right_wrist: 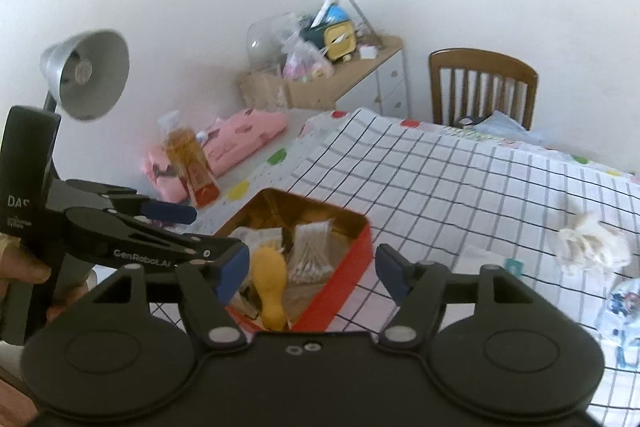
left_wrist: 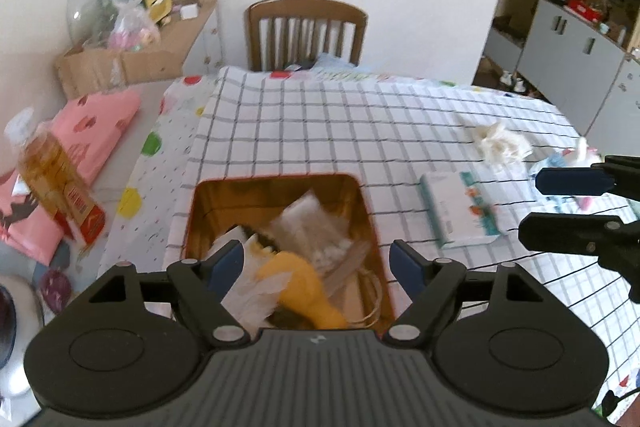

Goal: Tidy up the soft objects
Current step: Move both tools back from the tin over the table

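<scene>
left tongs (left_wrist: 318,261) spread, empty | right tongs (right_wrist: 310,273) spread, empty | lamp (right_wrist: 86,73) only in right view

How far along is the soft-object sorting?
Done: yellow plush toy and clear bag of cotton swabs lie in the red-sided metal tin. In hand: nothing; left gripper and right gripper are open. Left: crumpled white cloth and white tissue pack on the checked tablecloth.
</scene>
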